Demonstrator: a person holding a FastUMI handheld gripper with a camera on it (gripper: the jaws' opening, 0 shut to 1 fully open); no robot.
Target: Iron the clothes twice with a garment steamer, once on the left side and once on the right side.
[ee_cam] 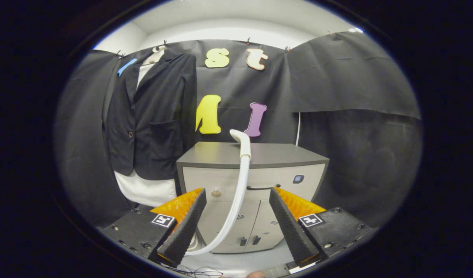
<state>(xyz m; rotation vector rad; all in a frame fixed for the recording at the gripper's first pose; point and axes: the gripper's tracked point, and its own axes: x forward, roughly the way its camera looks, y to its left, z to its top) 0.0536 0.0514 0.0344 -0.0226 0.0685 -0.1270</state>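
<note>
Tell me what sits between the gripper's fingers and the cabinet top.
In the gripper view, the white steamer hose rises between the open hand-held gripper fingers to the steamer head on the grey cabinet.

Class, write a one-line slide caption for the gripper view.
Open gripper faces the steamer hose on a grey cabinet, black jacket hanging alongside.

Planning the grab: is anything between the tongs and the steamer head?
Nothing visible. The open tongs face the steamer head on the cabinet; only its own white hose runs between the fingers.
</note>
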